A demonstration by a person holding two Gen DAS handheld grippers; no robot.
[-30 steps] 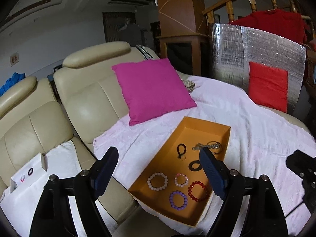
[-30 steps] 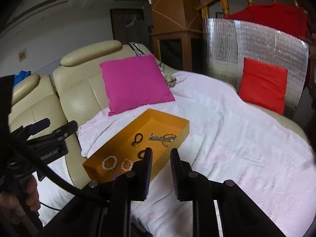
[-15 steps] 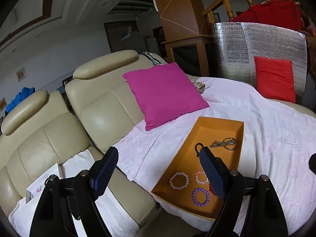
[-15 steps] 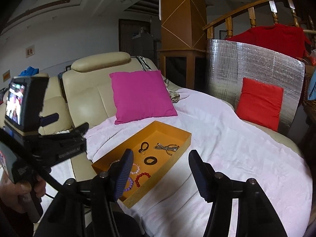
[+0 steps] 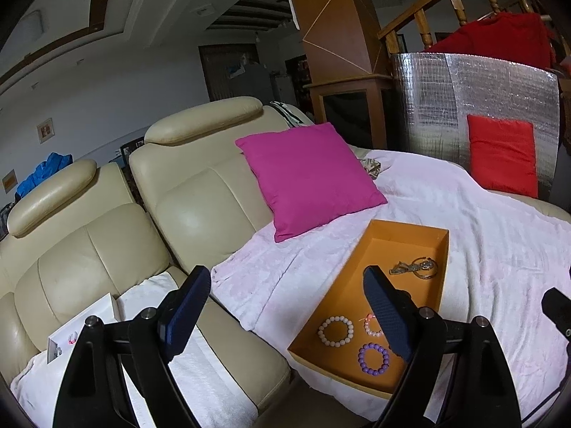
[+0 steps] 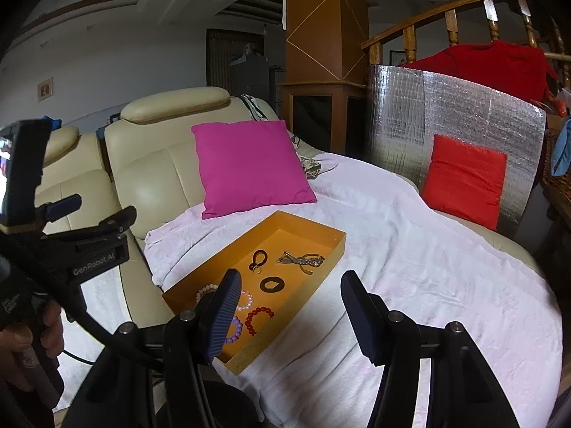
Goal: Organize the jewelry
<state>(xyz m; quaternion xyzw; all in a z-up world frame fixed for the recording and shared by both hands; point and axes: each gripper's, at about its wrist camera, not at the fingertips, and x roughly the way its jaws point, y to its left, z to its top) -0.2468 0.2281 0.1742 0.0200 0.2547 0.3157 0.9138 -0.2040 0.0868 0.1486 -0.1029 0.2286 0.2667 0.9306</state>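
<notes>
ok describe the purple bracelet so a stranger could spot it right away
On the white blanket over the sofa lies an orange tray. At its near end sit several bead bracelets; the purple bracelet lies nearest the front edge, the only violet one, beside a pale bracelet.

You are in a home, in the living room. A big cream sofa (image 5: 200, 192) with soft headrests has a pink cushion (image 5: 310, 178) and a red cushion (image 5: 503, 157) on it, and a white blanket (image 6: 428, 249) covers the seat. A wooden stair rail (image 6: 446, 18) curves up behind, and small pictures (image 5: 45, 130) hang on the wall.
</notes>
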